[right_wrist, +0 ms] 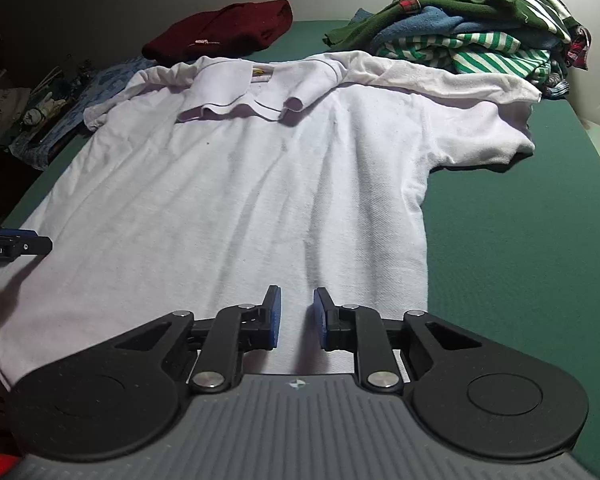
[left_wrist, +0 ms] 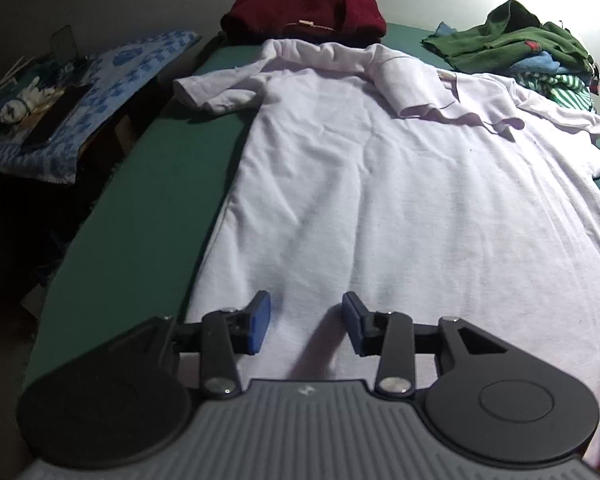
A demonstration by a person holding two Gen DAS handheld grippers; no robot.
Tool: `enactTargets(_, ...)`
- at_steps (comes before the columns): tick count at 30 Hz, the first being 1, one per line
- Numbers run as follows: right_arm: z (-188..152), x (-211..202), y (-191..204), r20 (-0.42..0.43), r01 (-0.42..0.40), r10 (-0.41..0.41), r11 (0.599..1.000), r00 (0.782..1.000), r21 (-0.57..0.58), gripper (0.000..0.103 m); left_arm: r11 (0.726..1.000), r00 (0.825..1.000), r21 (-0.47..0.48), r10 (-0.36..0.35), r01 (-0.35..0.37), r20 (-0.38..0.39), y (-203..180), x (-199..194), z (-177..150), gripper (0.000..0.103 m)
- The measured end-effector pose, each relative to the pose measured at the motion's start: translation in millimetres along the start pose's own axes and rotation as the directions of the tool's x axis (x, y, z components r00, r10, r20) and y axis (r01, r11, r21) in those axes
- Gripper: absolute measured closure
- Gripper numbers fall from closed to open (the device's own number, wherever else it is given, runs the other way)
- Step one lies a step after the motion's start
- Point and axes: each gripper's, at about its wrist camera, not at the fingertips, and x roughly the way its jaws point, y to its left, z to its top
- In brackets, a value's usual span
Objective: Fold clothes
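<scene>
A white polo shirt (left_wrist: 380,184) lies spread flat on the green table (left_wrist: 140,220), collar at the far end, both short sleeves out. It also shows in the right wrist view (right_wrist: 240,200). My left gripper (left_wrist: 306,322) is open and empty, hovering over the shirt's near hem on its left side. My right gripper (right_wrist: 296,316) is open and empty, over the near hem toward the shirt's right edge. The tip of the left gripper shows at the left edge of the right wrist view (right_wrist: 16,242).
A folded maroon garment (left_wrist: 304,14) lies past the collar. A pile of green, blue and striped clothes (right_wrist: 472,28) sits at the far right corner. A blue patterned cloth with clutter (left_wrist: 72,100) is off the table's left edge. Green table surface (right_wrist: 520,240) lies right of the shirt.
</scene>
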Motion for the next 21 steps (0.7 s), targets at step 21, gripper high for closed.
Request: enactTargets(21,76,50,-13,0.041,0.03,-0.032,0.999,0.999,0.041,0.091,0.992,0.994,0.103,-0.075,0.067,0.076,-24,77,113,0.061)
